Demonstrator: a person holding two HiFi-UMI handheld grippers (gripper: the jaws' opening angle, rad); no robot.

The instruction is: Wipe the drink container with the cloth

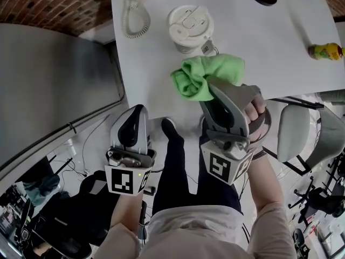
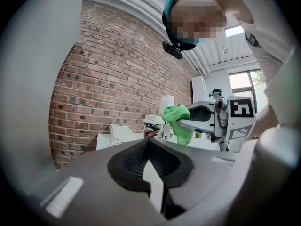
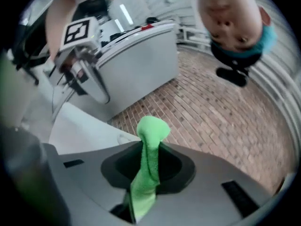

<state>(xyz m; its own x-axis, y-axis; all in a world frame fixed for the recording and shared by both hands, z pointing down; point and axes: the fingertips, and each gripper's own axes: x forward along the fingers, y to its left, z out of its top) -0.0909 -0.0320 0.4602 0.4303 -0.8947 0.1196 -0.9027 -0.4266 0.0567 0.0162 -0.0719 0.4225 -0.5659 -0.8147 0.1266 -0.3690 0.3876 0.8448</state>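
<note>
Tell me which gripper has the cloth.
The right gripper: its jaws are shut on the green cloth. The left gripper has its jaws together, nothing between them.

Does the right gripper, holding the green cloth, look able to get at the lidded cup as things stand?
Probably yes. The right gripper is shut on the green cloth close to the lidded cup, with nothing bulky on the table between them; the coiled cord lies off to one side.
</note>
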